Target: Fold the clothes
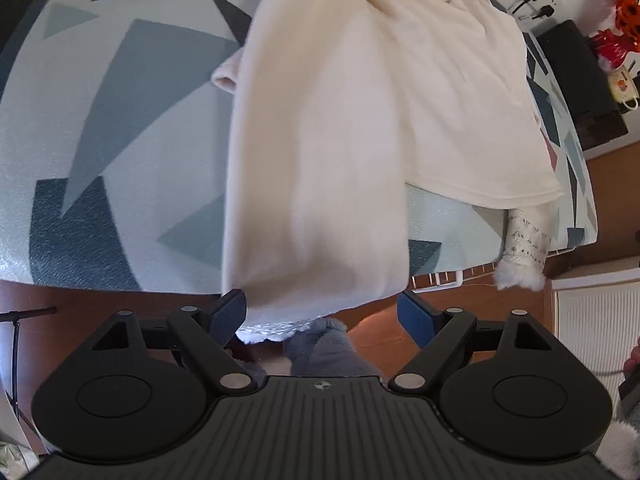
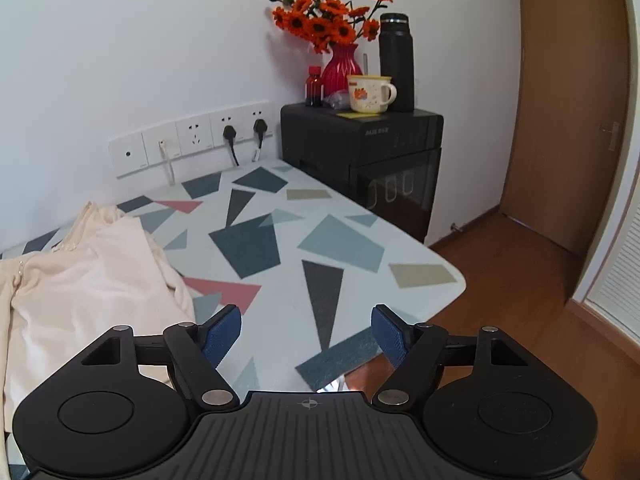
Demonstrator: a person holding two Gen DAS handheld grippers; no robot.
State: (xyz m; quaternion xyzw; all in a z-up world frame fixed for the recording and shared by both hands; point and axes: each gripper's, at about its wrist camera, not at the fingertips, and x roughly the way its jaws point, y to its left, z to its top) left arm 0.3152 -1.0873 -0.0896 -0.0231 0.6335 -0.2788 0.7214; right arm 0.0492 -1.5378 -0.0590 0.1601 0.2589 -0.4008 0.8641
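The cream garment lies on the patterned table with 1 long part hanging over the near edge, probably to be folded back, while the left gripper and right gripper stand open, holding nothing.

A table covered by a pale cloth printed with grey, blue and red polygons is seen; a cream fleece garment is spread across it toward nine o'clock in the right wrist view.
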